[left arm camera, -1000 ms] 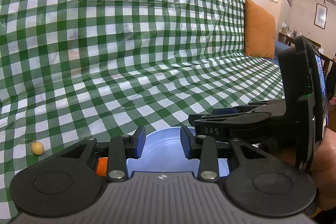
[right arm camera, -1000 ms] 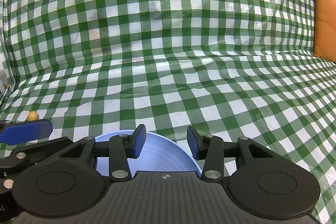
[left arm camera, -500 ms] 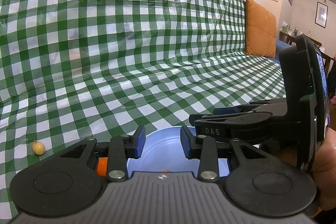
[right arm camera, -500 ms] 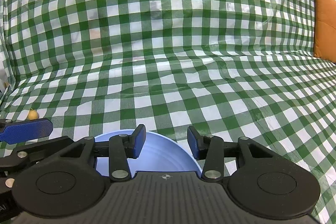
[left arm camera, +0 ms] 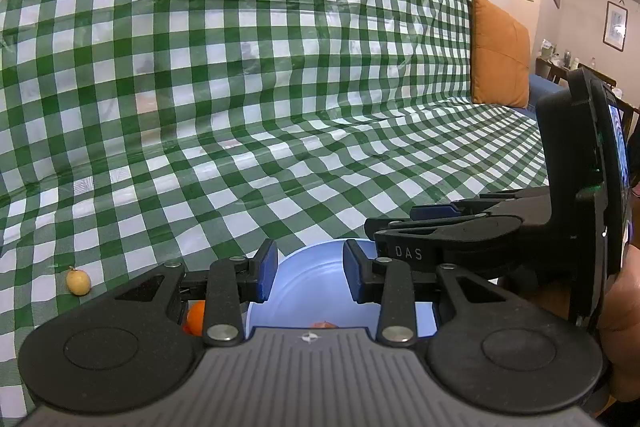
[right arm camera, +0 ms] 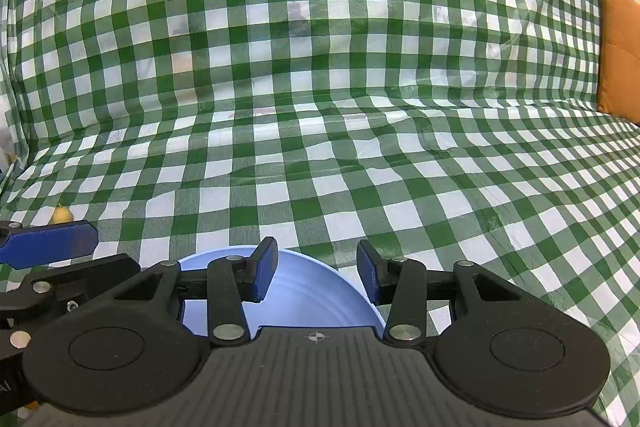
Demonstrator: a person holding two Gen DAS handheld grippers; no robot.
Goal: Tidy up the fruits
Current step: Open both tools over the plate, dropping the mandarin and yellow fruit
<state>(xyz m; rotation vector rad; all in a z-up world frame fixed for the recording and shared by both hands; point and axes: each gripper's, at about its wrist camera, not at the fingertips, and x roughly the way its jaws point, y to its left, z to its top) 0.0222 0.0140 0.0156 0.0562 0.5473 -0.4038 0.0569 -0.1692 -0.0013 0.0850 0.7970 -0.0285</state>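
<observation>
A light blue bowl (left arm camera: 312,287) sits on the green checked cloth right under both grippers; it also shows in the right wrist view (right arm camera: 312,295). My left gripper (left arm camera: 308,271) is open and empty above the bowl. A reddish fruit (left arm camera: 324,324) peeks out inside the bowl at the gripper body's edge. An orange fruit (left arm camera: 196,317) lies just left of the bowl, partly hidden by the left finger. A small yellow fruit (left arm camera: 78,281) lies on the cloth further left, also in the right wrist view (right arm camera: 62,214). My right gripper (right arm camera: 316,273) is open and empty above the bowl.
The checked cloth (left arm camera: 280,107) covers a sofa seat and backrest. An orange cushion (left arm camera: 500,55) stands at the right end. The right gripper's body (left arm camera: 520,223) is close on the right in the left wrist view.
The left wrist view has shifted slightly, so the reddish fruit in the bowl has come into sight. Both grippers stay open and nearly still.
</observation>
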